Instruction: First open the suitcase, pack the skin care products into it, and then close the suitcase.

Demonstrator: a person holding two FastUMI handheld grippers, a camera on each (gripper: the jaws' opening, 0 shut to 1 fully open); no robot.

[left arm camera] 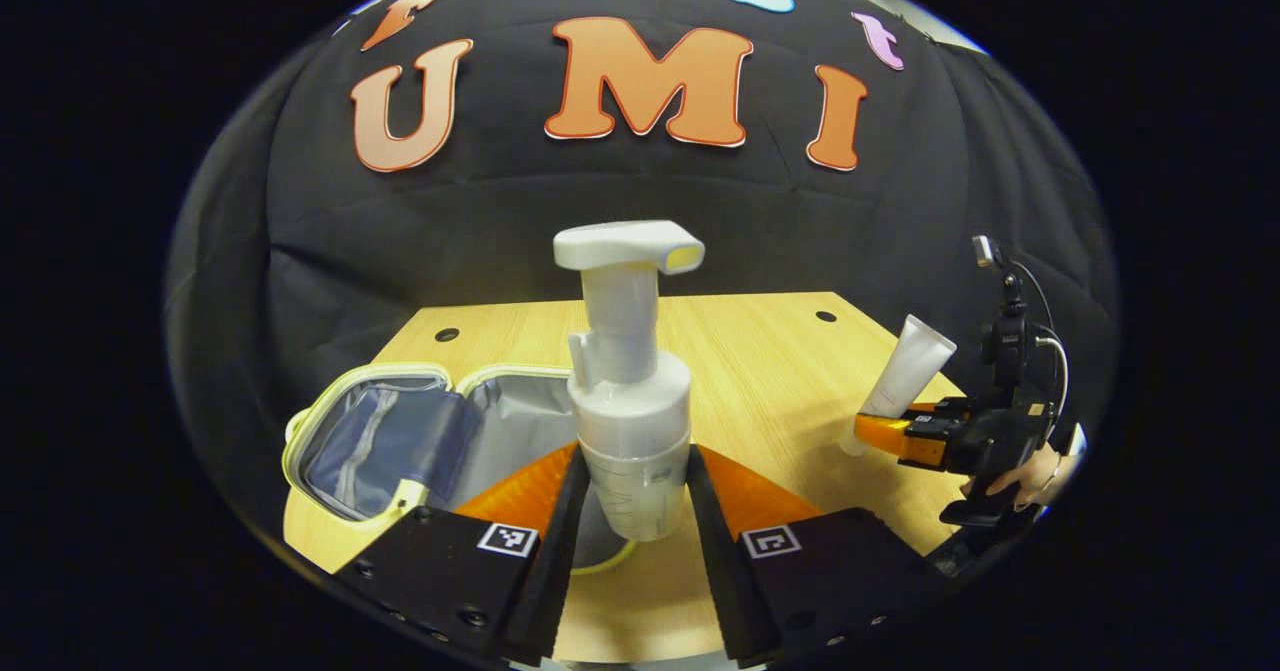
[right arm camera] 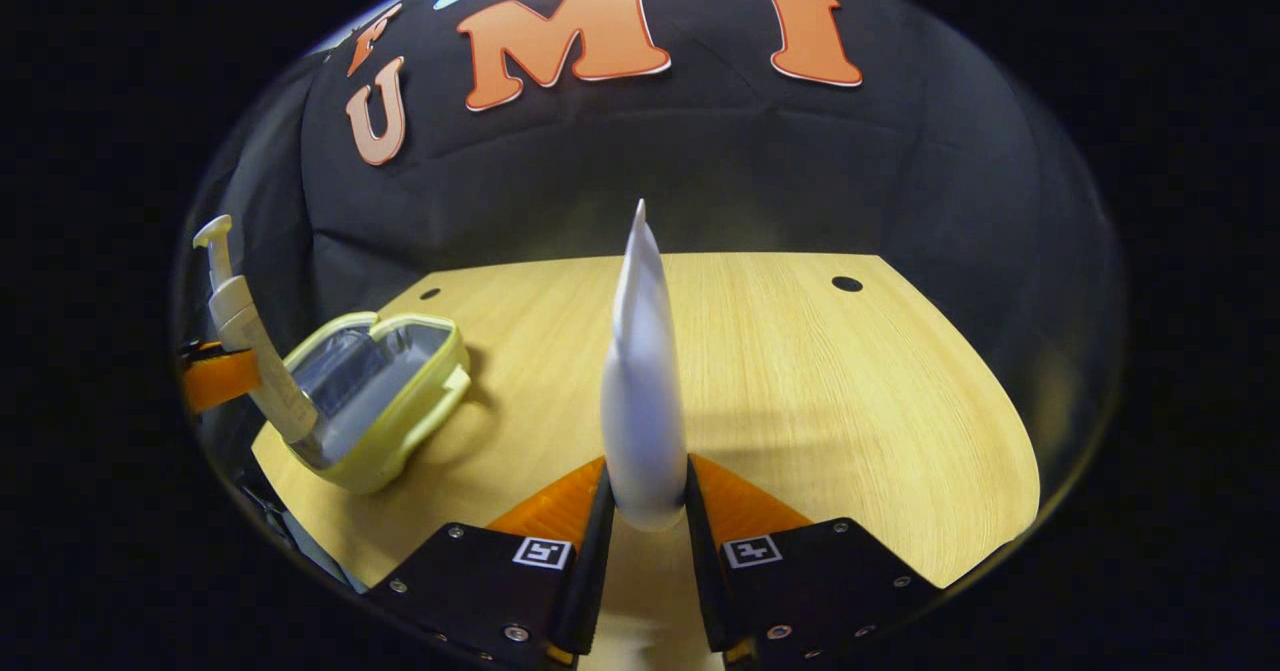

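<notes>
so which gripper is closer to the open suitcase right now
Left. The left gripper, shut on the pump bottle, hangs right at the open suitcase. The right gripper, shut on the white tube, sits farther off over the bare table.

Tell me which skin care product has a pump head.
The bottle in the left gripper: it carries a white pump head with a side spout. The tube in the right gripper tapers to a flat sealed end instead.

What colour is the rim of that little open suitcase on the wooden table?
Pale yellow-green, around a grey lining; the small open suitcase shows best in the right gripper view.
</notes>
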